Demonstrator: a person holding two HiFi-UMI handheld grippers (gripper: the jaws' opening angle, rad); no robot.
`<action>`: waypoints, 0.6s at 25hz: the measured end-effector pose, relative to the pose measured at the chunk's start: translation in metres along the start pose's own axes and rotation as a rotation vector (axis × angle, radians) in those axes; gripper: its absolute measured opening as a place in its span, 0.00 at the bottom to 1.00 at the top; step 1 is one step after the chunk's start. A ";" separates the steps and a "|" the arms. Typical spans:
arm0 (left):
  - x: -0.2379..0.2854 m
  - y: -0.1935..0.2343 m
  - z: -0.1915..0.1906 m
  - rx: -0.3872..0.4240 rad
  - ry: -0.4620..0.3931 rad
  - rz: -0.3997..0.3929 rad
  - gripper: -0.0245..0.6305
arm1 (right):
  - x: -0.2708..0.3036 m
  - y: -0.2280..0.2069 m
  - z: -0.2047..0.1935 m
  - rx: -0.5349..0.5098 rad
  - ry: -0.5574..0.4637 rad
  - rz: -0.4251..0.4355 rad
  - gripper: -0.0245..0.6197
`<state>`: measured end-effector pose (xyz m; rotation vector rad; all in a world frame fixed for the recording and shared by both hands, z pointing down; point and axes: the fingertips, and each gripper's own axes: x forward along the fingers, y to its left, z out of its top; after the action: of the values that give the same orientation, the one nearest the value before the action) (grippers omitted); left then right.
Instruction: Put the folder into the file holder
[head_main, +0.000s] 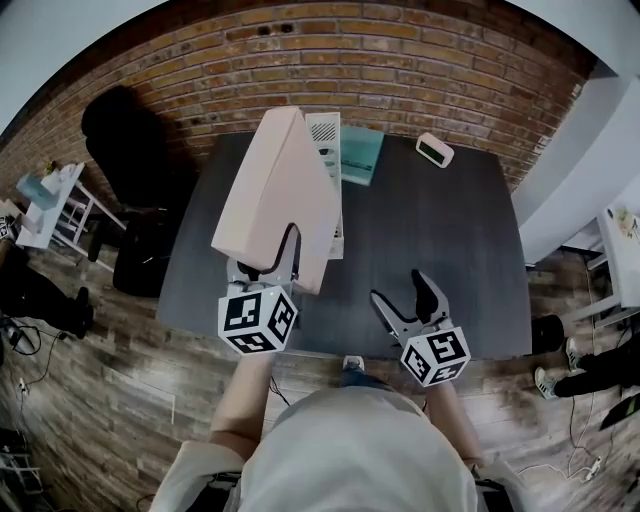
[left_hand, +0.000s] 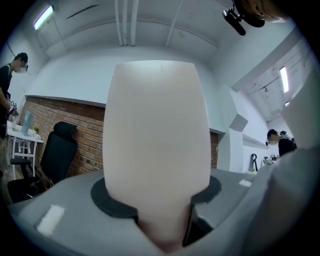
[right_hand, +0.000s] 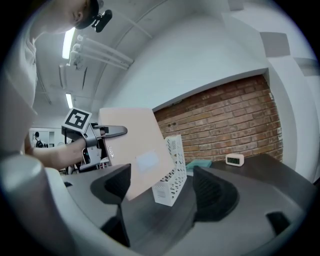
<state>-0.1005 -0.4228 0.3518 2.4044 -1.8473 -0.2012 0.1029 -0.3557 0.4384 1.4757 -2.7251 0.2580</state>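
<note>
While the left tongs (head_main: 268, 255) are pinching the bottom edge of the pale pink folder (head_main: 280, 190), the right tongs (head_main: 400, 290) sit spread wide with nothing gripped. They're off to the right of the left pair, over the near side of the dark tabletop (head_main: 450, 260). So yeah, only one side is doing any work.

From the left tongs' own camera the folder pretty much fills the middle. It rises up out of the pads, which press on it from both sides. It's lifted clear of the tabletop and tilted a bit.

Looking along the right tongs, the folder shows up ahead and to their left, with a pale label patch on its face. Its lower corner crosses in front of the white perforated file holder (head_main: 325, 135). The folder isn't inside the holder, and I can't tell if that corner touches it or just hangs in front.

The file holder stands upright on the tabletop just beyond the left tongs, partly hidden behind the folder from up top. Right of the holder, further out from both tongs, a teal book (head_main: 360, 155) lies flat on the tabletop. Further right again, well ahead of the right tongs near the far edge, there's a small white clock (head_main: 434, 149).

Past all that is the brick wall (head_main: 400, 60), with a black office chair (head_main: 130, 140) against it, way off to the left of the left tongs.
</note>
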 end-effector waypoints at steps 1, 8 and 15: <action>0.007 0.000 0.000 0.004 0.000 0.006 0.46 | 0.004 -0.005 0.000 0.001 0.001 0.002 0.61; 0.048 0.004 0.003 0.033 -0.001 0.052 0.46 | 0.029 -0.039 0.004 0.006 0.002 0.020 0.61; 0.089 0.002 0.006 0.071 -0.002 0.086 0.46 | 0.052 -0.056 0.005 0.007 0.005 0.046 0.61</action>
<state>-0.0805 -0.5089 0.3420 2.3638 -1.9869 -0.1331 0.1211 -0.4298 0.4463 1.4127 -2.7598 0.2730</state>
